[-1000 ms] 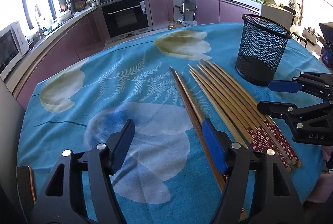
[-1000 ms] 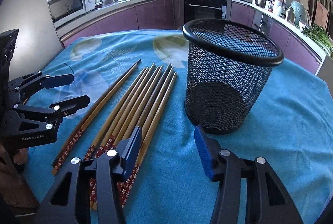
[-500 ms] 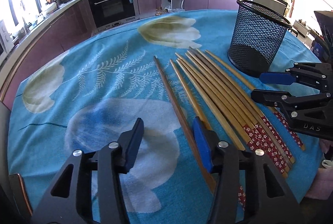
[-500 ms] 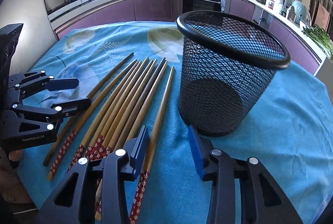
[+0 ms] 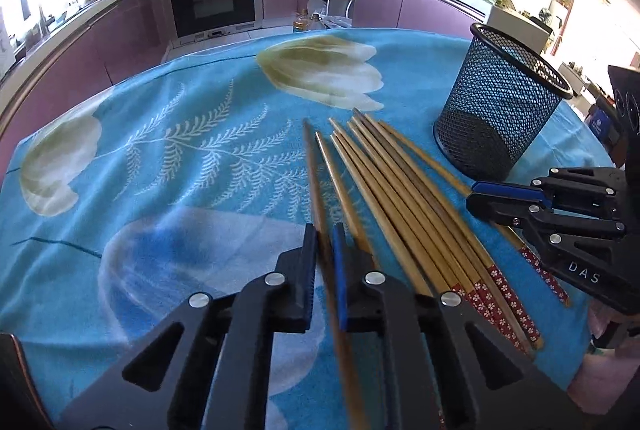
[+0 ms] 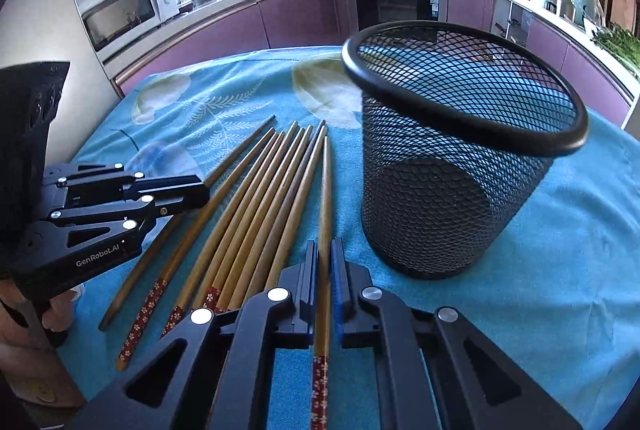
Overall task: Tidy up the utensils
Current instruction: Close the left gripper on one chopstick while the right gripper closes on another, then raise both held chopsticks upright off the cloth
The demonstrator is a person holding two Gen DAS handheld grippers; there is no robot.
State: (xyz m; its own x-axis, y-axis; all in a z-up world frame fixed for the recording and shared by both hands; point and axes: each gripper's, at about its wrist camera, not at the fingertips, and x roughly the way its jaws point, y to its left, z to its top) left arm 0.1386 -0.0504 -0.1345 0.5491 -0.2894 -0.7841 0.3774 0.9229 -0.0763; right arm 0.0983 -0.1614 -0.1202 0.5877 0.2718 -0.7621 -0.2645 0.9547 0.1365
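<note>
Since a second ago both tongs have gone from wide open to pinched shut, and my left hand has slid across toward the row of chopsticks. The left tongs point(image 5: 325, 250) now clamp the outermost chopstick point(image 5: 316, 182), the one farthest from the holder. The right tongs point(image 6: 324, 262) clamp the chopstick nearest the holder point(image 6: 326, 198), gripping it above its red patterned end. The remaining chopsticks point(image 5: 404, 202) lie side by side between the two on the blue flowered cloth of the desk point(image 5: 180, 158). The black mesh holder point(image 6: 452, 182) stands upright and empty just beside the row. The left stick blurs below the pads, so I cannot say how squarely it sits. To do this well, I would lift each stick slowly and level, keeping its tip clear of its neighbours. Then I would tip it upright over the holder's rim point(image 6: 460, 118), one hand at a time, before releasing.
</note>
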